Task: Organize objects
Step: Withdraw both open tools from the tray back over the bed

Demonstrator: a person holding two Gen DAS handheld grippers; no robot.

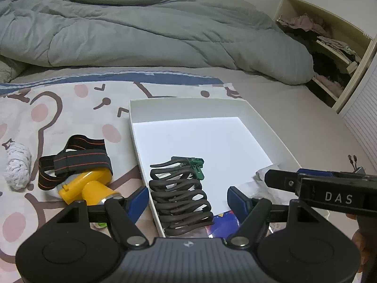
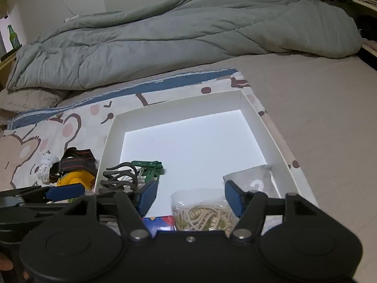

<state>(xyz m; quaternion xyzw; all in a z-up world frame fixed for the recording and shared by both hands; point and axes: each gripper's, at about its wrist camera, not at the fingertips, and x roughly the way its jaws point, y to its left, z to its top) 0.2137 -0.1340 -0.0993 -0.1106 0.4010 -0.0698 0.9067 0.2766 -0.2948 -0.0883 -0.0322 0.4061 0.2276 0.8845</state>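
Note:
A white shallow box lies on the bed. In it are a dark coiled cord, a green clip, a clear bag of beige cords, another clear bag and a blue packet. My left gripper is open and empty above the coiled cord. My right gripper is open and empty above the bag of cords. A yellow headlamp with a black strap and a white rope bundle lie left of the box.
A bear-print cloth covers the mattress under the box. A rumpled grey duvet fills the far side. A shelf with clothes stands at the right. A green bottle stands far left.

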